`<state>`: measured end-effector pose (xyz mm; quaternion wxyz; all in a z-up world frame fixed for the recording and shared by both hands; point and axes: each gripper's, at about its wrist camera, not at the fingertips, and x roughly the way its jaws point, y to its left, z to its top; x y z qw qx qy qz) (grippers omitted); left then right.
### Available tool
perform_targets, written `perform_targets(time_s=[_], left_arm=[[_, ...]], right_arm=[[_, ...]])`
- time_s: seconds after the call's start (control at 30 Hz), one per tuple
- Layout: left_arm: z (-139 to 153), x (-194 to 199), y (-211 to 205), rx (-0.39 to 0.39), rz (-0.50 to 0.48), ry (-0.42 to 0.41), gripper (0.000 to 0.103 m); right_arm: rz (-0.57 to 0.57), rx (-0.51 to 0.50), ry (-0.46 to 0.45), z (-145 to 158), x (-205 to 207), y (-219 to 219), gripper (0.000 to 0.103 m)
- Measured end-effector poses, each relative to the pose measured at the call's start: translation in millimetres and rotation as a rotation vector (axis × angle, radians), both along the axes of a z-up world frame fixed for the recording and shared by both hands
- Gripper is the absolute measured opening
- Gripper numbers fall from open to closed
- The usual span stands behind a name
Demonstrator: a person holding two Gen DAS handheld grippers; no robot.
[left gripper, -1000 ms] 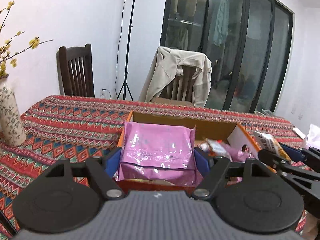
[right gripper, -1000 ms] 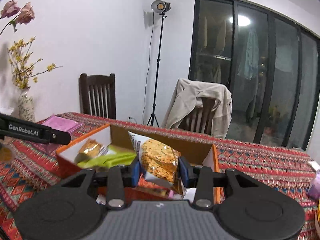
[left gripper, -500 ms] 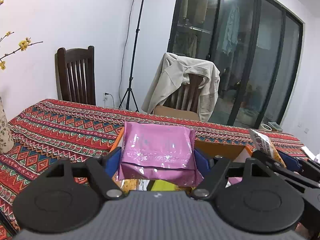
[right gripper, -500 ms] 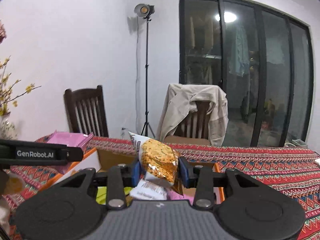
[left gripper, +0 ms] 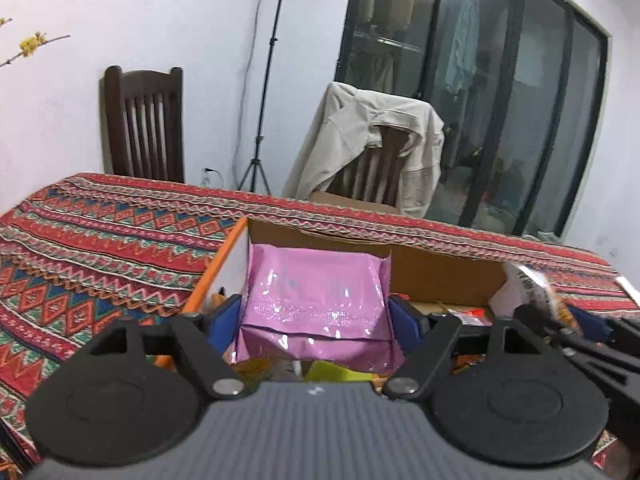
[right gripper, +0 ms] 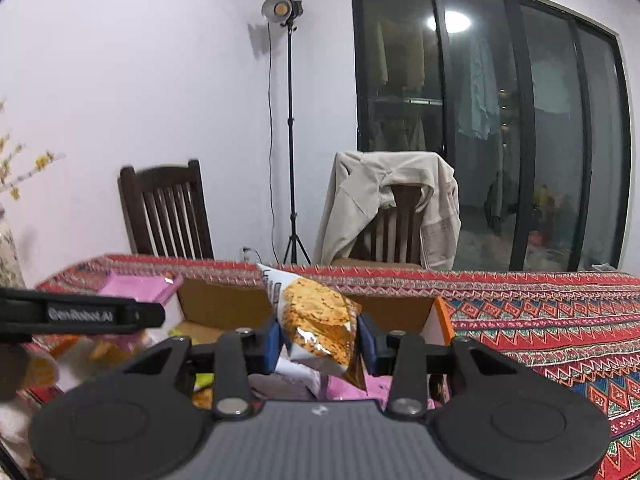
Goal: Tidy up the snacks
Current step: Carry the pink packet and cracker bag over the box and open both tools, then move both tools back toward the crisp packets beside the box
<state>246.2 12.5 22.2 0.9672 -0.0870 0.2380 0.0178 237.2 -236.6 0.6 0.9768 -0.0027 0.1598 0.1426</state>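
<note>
- Far left, the desk (left gripper: 100,248) has a red patterned cloth over it, and a dark wooden chair (left gripper: 146,128) stands behind it against the white wall.
- The left hand-held gripper (left gripper: 316,316) has a pink packet (left gripper: 316,296) sitting between its blue pads. The jaws are easing apart right now, but the pads look like they're touching both edges of the packet, so I'd say it's held. It hangs over the left end of the box.
- The cardboard box (left gripper: 440,276) with the orange rim sits on the desk, open on top. There are already snacks inside, something yellow-green and some orange wrappers, though they're mostly hidden under the grippers so I can't really tell what's what.
- Behind the box, a light stand (right gripper: 290,128) is up against the wall, and a second chair with a beige jacket (right gripper: 384,200) draped over it stands in front of the dark glass doors.
- The right hand-held gripper (right gripper: 320,338) is set narrow and pinching a cracker bag (right gripper: 316,320), white and orange, tilted, over the right half of the box.
- The right end of the desk, past the box, is just cloth.
</note>
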Motion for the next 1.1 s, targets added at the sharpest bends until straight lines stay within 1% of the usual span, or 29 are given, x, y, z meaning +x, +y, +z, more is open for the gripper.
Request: perform_targets(time_s=[0.03,0.1,0.13,0.17,0.2,0.23,0.27,0.4,0.57,0.73,0.8,0.97,1.1], left_arm=[[0,-1,0,-0.007,-0.002,-0.004,0.085],[2,-5,1,-0.018,-0.001,-0.026,0.096],[4,-7,2,-0.021,0.005,-0.040,0.103],[5,-10,2,-0.023,0.016,-0.058,0.103],[7,-11,3,-0.022,0.020,-0.063,0.103],[8,-11,3,-0.022,0.023,-0.061,0.103],[8,-11,4,-0.024,0.027,-0.060,0.103],[9,-9,4,-0.023,0.030,-0.053,0.103],[13,-13,2,-0.023,0.026,-0.061,0.103],[24,-21,1,-0.020,0.028,-0.054,0.103],[30,-25,2,-0.021,0.044,-0.049,0.103],[42,-36,13,-0.046,0.065,-0.016,0.103],[48,-53,23,-0.042,0.068,0.009,0.103]], right_arm=[[-0.001,-0.005,0.007,-2,1,1,0.041],[-0.006,-0.010,0.015,-4,1,1,0.052],[-0.002,-0.005,0.021,-4,0,1,0.056],[0.001,0.004,0.032,-5,0,0,0.072],[-0.001,0.019,0.040,-5,0,-2,0.090],[-0.007,0.032,0.040,-6,-1,-4,0.098],[-0.012,0.040,0.038,-6,-2,-6,0.103],[-0.035,0.046,0.061,-8,-1,-9,0.103],[-0.034,0.055,0.053,-5,-6,-11,0.103],[-0.034,0.067,0.046,0,-13,-13,0.103],[-0.039,0.068,0.049,3,-16,-13,0.103],[-0.048,0.058,0.053,18,-30,-15,0.103],[-0.026,0.065,0.061,35,-43,-15,0.103]])
